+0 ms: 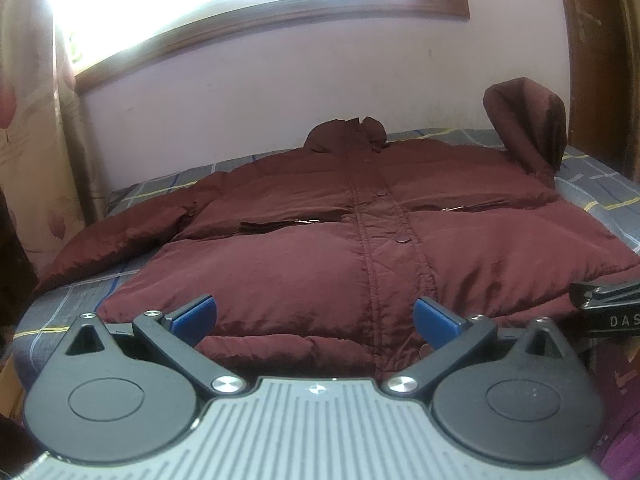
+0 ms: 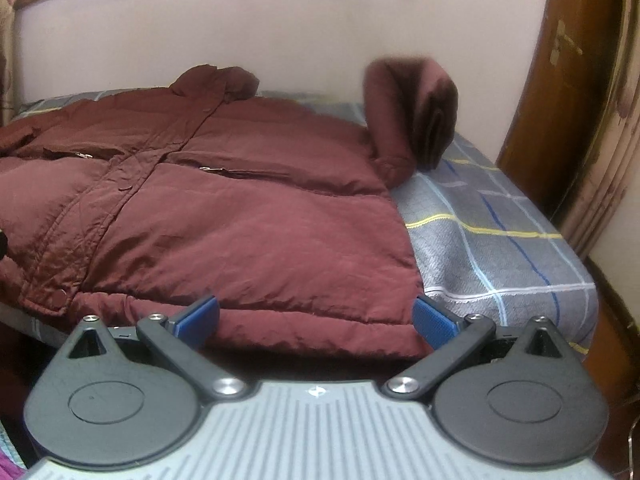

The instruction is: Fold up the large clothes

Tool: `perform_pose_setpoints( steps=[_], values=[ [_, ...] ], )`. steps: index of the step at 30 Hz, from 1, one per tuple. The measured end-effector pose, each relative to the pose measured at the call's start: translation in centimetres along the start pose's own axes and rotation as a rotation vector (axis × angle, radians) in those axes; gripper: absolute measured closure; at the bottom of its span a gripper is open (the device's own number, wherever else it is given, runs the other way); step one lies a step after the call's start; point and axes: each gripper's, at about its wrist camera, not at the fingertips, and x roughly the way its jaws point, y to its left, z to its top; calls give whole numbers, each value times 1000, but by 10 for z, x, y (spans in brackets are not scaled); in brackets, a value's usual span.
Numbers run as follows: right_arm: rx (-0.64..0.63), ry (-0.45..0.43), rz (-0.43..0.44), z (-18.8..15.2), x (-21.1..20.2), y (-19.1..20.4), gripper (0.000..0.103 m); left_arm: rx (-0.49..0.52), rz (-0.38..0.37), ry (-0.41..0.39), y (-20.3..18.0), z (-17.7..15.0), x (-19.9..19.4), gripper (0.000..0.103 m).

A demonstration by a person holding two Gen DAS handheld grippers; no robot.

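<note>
Checked bedsheet (image 2: pixel 500 216) carries the maroon jacket (image 1: pixel 320 240) spread flat, unfolded; left gripper (image 1: pixel 315 316) and right gripper (image 2: pixel 316 318) gape empty, folding seemingly unstarted

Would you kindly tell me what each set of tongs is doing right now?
Left tongs: open, holding nothing, at the jacket hem.
Right tongs: open, holding nothing, at the hem.
</note>
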Motion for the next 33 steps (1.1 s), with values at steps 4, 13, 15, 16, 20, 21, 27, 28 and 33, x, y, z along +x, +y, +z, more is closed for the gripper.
perform_pose_setpoints(
  steps=[4,13,15,16,20,21,27,28,33],
  values=[
    [-27,-11,-10,-1,-2,4,0,8,3,-5,-1,-1,0,0],
    [-28,-5,-5,-1,-2,4,0,6,5,-10,-1,-2,-1,0],
    [-28,-5,-4,-2,-2,5,0,7,5,-9,-1,-3,-1,0],
    [-27,-4,-3,-1,-1,5,0,5,3,-9,0,-3,-2,0],
    [-32,-1,-2,-1,0,6,0,3,5,-10,0,-3,-2,0],
    [-33,0,-3,-1,0,6,0,2,5,-9,1,-3,-1,0],
    [-34,-6,-32,1,3,6,0,5,10,-20,1,0,1,0],
    [-37,-7,-37,2,3,6,0,8,13,-24,1,0,1,0],
    [-56,9,-30,7,8,5,0,26,28,-50,-1,5,1,0]
  ],
)
